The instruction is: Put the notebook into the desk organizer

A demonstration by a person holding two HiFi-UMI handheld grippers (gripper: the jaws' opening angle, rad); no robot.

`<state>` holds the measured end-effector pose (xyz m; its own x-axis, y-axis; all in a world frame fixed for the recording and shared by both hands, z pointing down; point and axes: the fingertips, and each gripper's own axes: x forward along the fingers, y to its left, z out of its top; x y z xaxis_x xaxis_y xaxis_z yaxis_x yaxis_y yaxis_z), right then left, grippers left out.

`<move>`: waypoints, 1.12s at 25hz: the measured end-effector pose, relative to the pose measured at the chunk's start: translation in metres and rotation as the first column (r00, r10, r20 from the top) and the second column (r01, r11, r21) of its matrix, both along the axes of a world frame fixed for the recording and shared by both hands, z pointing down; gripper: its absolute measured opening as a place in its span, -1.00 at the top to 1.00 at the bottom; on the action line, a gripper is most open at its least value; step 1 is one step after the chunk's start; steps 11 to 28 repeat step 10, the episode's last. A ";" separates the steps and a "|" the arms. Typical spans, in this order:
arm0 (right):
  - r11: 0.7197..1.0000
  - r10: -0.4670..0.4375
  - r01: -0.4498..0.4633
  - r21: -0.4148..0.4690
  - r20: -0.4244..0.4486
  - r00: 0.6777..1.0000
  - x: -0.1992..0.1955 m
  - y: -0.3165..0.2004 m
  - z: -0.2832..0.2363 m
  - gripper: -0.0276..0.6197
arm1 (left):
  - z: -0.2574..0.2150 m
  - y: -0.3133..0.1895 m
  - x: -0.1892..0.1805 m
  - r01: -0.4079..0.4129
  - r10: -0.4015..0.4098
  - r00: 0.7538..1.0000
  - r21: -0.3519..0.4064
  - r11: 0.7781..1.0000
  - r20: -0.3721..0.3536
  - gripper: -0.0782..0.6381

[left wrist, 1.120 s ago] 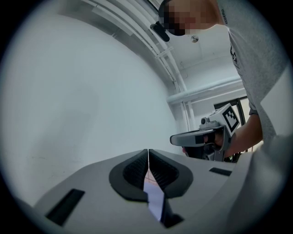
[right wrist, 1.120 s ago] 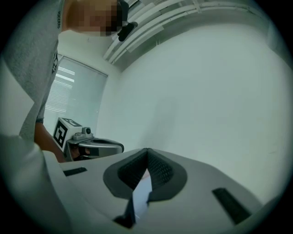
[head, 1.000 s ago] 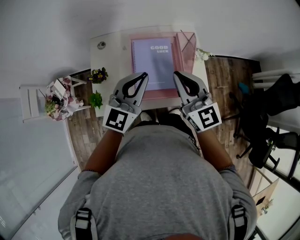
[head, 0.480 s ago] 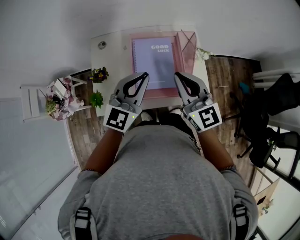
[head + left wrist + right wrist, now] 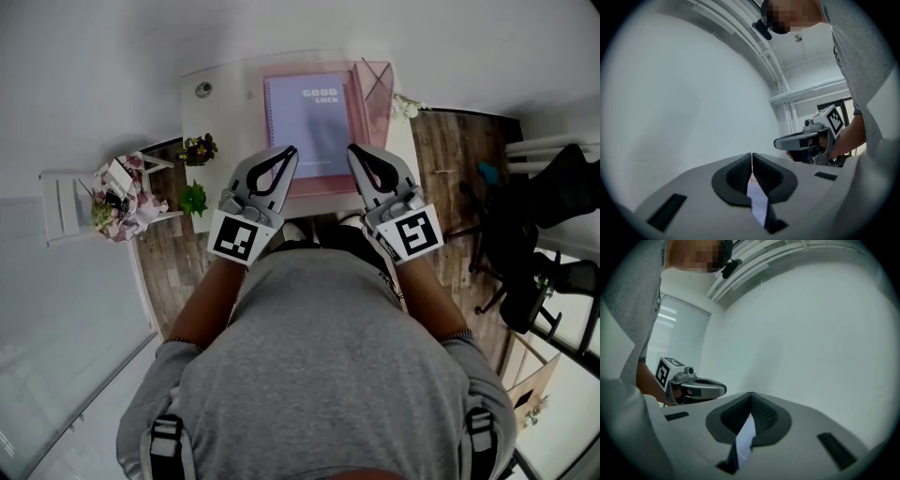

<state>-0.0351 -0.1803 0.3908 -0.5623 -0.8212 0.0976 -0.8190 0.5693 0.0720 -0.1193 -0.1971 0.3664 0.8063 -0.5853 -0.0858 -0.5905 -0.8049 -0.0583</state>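
- Left claw: jaws pressed together along their whole length in its own view, nothing between the pads. Empty.
- Right claw: same state — jaws fully together, nothing gripped. Each claw also shows in the other's view, level with it and apart from it.
- Both claws are held over the near edge of the bench, tips pointing toward the far edge, one on each side of the notebook's near end. Neither touches anything.
- Notebook: lilac cover with white lettering, lying flat, face up, in the middle of the bench and reaching toward the far edge.
- Desk organizer: the pink piece. A pink border shows along the notebook's left, right and near sides, and a narrower pink compartment sits just beside it toward the right edge, with two thin crossed sticks in it.
- Judgement on progress: the notebook looks framed by the pink border, so it may already lie in the organizer's flat section — task possibly complete, claws released and clear. From straight above I cannot tell whether it sits inside the walls or merely rests on top of something pink.
- If it is not seated, everything is left: grasp, lift, place.
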 end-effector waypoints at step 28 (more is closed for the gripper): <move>1.000 0.003 -0.004 0.009 0.017 1.000 -0.006 -0.007 -0.003 0.90 | 0.003 -0.005 -0.001 -0.006 0.006 1.000 -0.011 1.000 0.002 0.72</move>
